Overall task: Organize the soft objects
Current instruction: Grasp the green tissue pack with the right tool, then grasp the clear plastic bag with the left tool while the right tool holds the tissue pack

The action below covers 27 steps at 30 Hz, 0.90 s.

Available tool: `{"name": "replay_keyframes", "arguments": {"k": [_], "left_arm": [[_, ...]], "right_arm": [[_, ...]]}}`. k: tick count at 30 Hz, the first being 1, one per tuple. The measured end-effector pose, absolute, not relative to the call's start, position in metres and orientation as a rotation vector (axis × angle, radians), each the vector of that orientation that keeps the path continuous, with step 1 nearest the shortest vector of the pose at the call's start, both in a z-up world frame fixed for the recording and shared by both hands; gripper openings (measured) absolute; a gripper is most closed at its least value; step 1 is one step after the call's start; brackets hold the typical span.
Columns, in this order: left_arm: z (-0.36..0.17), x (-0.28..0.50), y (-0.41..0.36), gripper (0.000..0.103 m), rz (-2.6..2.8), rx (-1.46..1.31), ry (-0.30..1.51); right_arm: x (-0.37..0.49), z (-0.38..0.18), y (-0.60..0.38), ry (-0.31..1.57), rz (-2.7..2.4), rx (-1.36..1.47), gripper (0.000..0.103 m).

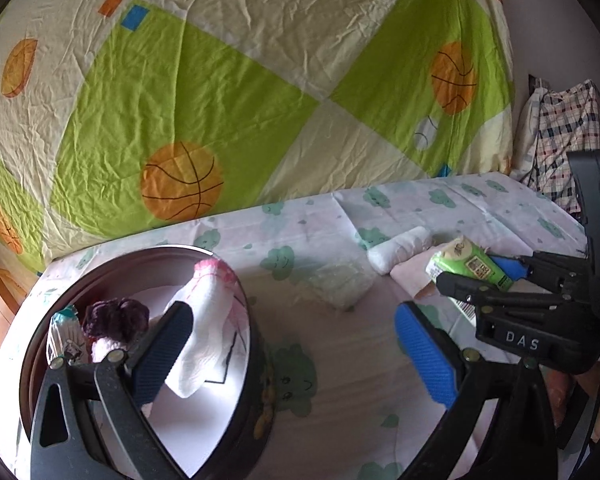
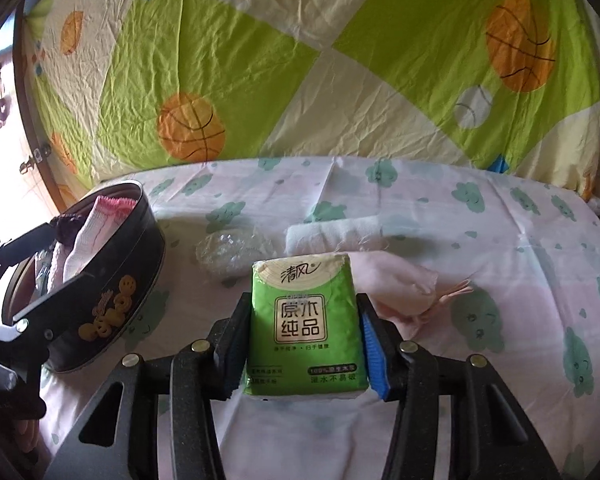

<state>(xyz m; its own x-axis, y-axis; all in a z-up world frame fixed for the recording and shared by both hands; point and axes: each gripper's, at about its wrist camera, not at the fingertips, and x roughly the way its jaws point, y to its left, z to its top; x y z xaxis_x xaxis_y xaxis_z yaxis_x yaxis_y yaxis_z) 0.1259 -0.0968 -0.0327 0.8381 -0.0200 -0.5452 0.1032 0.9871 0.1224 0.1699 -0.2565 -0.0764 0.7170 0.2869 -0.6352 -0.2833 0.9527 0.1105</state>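
Progress of the sorting task, as shown by the two wrist views: a round black bin (image 1: 256, 364) stands on the cloud-printed bed sheet (image 2: 480, 216) at the left and already holds several soft items, among them a white sock with pink trim (image 1: 204, 320), a dark purple knitted piece (image 1: 114, 318) and a small printed packet (image 1: 62, 332) against the far inner wall. The left gripper (image 1: 296, 344) is held over the near rim of the bin with its jaws spread wide and nothing between them; one finger overlaps the sock in the view, but contact cannot be confirmed. The right gripper (image 2: 300, 344) is closed on a green tissue pack (image 2: 305, 324), both pads being pressed against its long sides, and the pack appears to lie on the sheet or barely above it, well apart from the bin. Three items are seen still lying loose on the bed beyond the pack: a clear crumpled plastic bag (image 2: 230, 254), a rolled white towel (image 2: 334, 236) and a pale pink cloth (image 2: 400, 284). The task is therefore judged to be roughly half done, with the tissue pack in hand as the current item and the three remaining pieces yet to be gathered
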Motion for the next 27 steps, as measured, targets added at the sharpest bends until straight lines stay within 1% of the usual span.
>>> {"name": "replay_keyframes", "arguments": {"k": [4, 6, 8, 11, 14, 17, 27], "left_arm": [[-0.033, 0.143, -0.120, 0.101, -0.130, 0.150, 0.586], [-0.038, 0.155, -0.131, 0.098, -0.153, 0.150, 0.608], [-0.044, 0.166, -0.141, 0.097, -0.174, 0.174, 0.624], [-0.055, 0.184, -0.151, 0.090, -0.195, 0.198, 0.661], [-0.068, 0.203, -0.152, 0.078, -0.209, 0.193, 0.720], [-0.079, 0.219, -0.148, 0.071, -0.219, 0.167, 0.772], [-0.098, 0.240, -0.139, 0.071, -0.244, 0.143, 0.859]], "right_arm": [[0.173, -0.066, -0.288, 0.647, 0.229, 0.104, 0.051], [0.176, -0.065, -0.302, 0.640, 0.179, 0.137, 0.051], [0.175, -0.063, -0.313, 0.634, 0.159, 0.176, 0.051], [0.175, -0.062, -0.321, 0.627, 0.143, 0.207, 0.052], [0.175, -0.061, -0.321, 0.621, 0.139, 0.207, 0.052], [0.175, -0.062, -0.321, 0.619, 0.138, 0.200, 0.052], [0.174, -0.062, -0.319, 0.620, 0.155, 0.203, 0.052]]}}
